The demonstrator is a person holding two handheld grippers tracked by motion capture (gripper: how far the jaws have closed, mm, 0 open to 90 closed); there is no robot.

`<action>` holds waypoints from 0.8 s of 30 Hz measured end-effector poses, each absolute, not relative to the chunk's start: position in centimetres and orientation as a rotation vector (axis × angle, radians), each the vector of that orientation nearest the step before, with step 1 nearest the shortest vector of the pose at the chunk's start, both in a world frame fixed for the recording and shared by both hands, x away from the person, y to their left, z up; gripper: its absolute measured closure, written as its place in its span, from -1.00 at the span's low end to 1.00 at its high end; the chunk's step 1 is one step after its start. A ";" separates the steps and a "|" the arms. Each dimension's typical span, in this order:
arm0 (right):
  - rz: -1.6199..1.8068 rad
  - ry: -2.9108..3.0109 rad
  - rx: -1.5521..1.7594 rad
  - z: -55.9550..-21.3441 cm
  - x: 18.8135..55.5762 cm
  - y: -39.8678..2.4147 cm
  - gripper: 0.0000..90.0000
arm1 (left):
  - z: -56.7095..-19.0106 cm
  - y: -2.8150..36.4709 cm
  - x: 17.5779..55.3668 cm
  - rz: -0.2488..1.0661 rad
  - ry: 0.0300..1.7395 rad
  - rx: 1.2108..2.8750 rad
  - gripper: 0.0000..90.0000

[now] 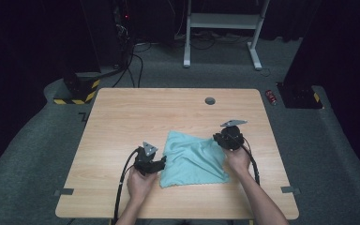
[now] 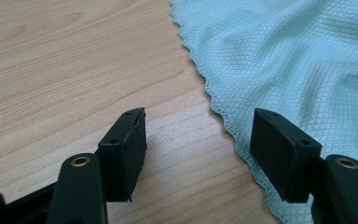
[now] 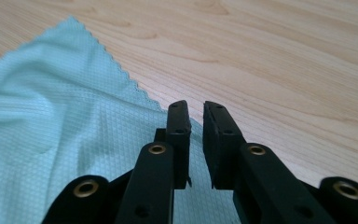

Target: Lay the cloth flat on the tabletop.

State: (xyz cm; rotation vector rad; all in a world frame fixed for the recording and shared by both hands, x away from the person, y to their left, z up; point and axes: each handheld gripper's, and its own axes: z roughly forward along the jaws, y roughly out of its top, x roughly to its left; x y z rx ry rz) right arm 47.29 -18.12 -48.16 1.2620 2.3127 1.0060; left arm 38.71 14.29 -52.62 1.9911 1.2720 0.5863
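I'm looking down on the wooden table (image 1: 122,117), with the teal cloth (image 1: 192,159) lying rumpled near its middle, between my two tools. It is spread roughly flat but creased, one corner pointing away toward the far edge (no fold made yet, as far as I can judge). So the cloth work is looking early: grabbing an edge and folding or smoothing are both left.

My left gripper (image 2: 196,149) is sitting with jaws wide apart, one pad on bare wood, the other over the cloth's scalloped hem, nothing pinched. My right gripper (image 3: 196,135) is hovering at the cloth's right edge, jaws a narrow slit apart, no fabric between them.

I'm reading no brand, label or writing anywhere on the cloth, table or tools.
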 end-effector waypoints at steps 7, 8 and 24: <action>0.916 2.323 1.236 -49.3 45.4 -19.7 0.71 | -52.6 14.3 38.7 0.586 1.275 1.987 -0.19; 0.906 2.317 1.258 -49.8 45.5 -20.1 0.67 | -52.6 14.3 38.7 0.586 1.275 1.987 -0.19; 0.809 2.333 1.243 -50.9 46.5 -19.6 1.00 | -52.6 14.3 38.7 0.586 1.274 1.987 -0.19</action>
